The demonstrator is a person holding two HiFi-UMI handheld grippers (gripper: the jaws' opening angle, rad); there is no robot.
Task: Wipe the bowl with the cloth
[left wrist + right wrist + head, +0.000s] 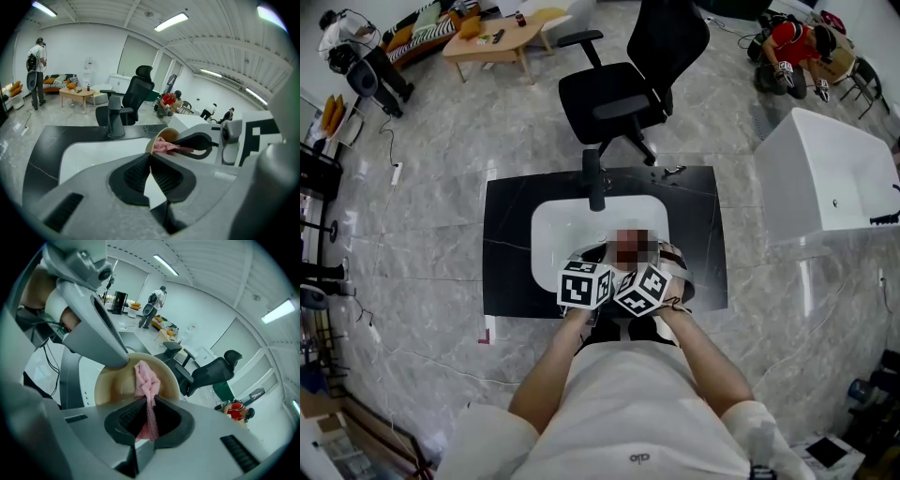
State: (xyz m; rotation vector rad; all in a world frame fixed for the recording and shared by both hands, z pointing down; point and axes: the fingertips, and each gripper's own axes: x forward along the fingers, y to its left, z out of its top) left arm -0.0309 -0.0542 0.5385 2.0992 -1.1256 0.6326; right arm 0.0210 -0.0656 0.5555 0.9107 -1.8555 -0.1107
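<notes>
Pink cloth [146,378] is lying against the beige bowl [115,380]'s inside | right tool [151,401] is pinching the cloth | left tool [151,154] is clamping the bowl's rim | bowl is hovering above the white sink [558,234] in the black tabletop [511,244]

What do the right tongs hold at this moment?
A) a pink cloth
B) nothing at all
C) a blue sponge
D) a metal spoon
A: in the right gripper view the right tongs are shut on the pink cloth, and the cloth reaches into the beige bowl.
</notes>
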